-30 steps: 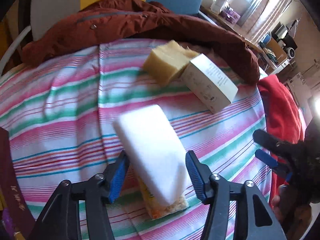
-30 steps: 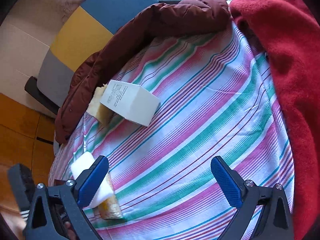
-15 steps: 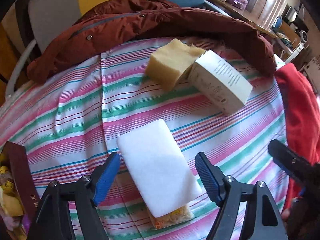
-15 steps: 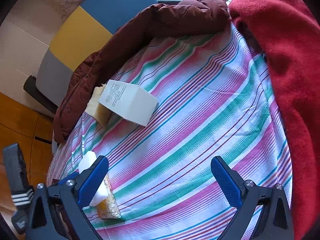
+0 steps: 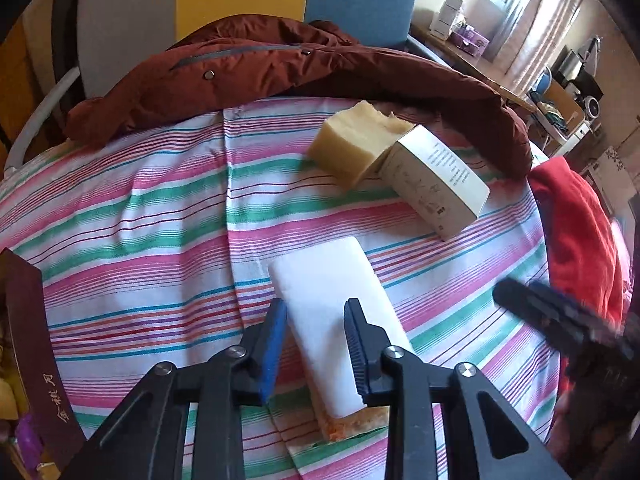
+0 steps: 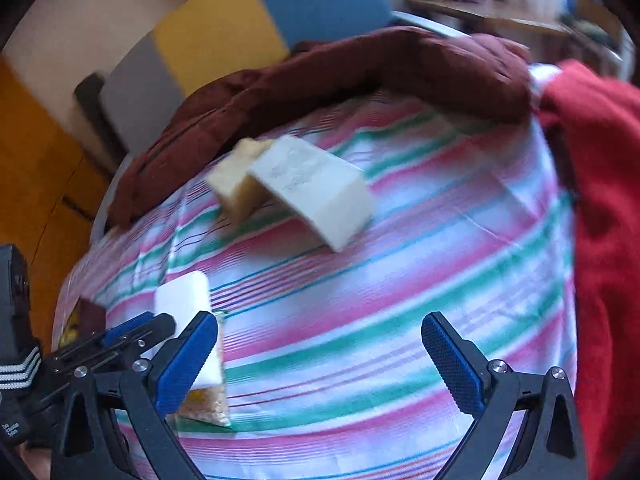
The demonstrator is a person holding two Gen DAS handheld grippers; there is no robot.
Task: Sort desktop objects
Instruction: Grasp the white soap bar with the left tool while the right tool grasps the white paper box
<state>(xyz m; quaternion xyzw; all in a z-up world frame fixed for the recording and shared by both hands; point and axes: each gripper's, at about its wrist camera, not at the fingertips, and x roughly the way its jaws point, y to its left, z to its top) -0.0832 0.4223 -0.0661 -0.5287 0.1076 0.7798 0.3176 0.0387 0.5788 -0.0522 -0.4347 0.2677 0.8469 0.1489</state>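
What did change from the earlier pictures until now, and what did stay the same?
The left claw, open around the white block before, has closed on it. The right claw has rolled, so its view is tilted and blurred; it remains open and empty. The yellow sponge, the box and the snack pack under the block have not moved.

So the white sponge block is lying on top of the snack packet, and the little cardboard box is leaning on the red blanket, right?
Almost. The white sponge block does lie on top of the snack packet, but the cardboard box is not leaning on the red blanket. It leans against the yellowish block, well apart from the blanket. The left wrist view shows this clearly.
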